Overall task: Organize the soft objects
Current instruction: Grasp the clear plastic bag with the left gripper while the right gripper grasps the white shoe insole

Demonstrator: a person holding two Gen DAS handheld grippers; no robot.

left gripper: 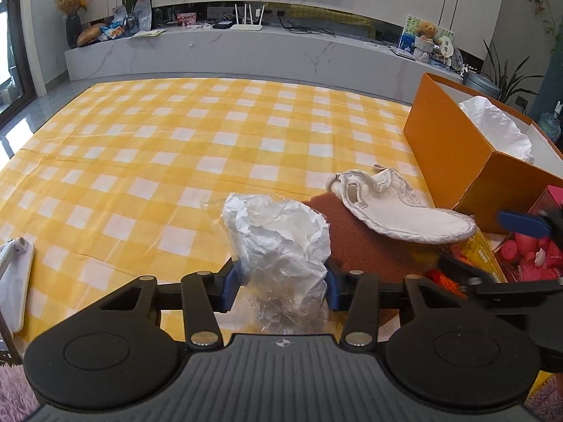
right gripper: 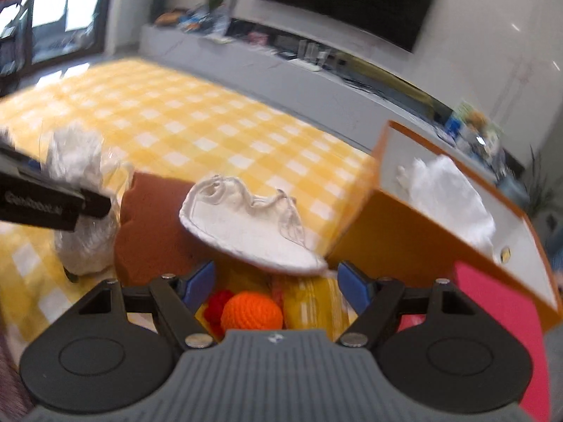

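Bearing white lettering too blurred to read, left gripper (right gripper: 52, 207)

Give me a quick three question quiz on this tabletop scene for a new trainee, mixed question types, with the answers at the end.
1. True or false: the left gripper pinches the crumpled white plastic bag.
2. What lies inside the open orange cardboard box? A) white crumpled paper B) an orange ball C) nothing
3. Fill in: the flat white fabric shoe upper rests partly on a ____ rough pad.

Key: 1 true; 2 A; 3 brown
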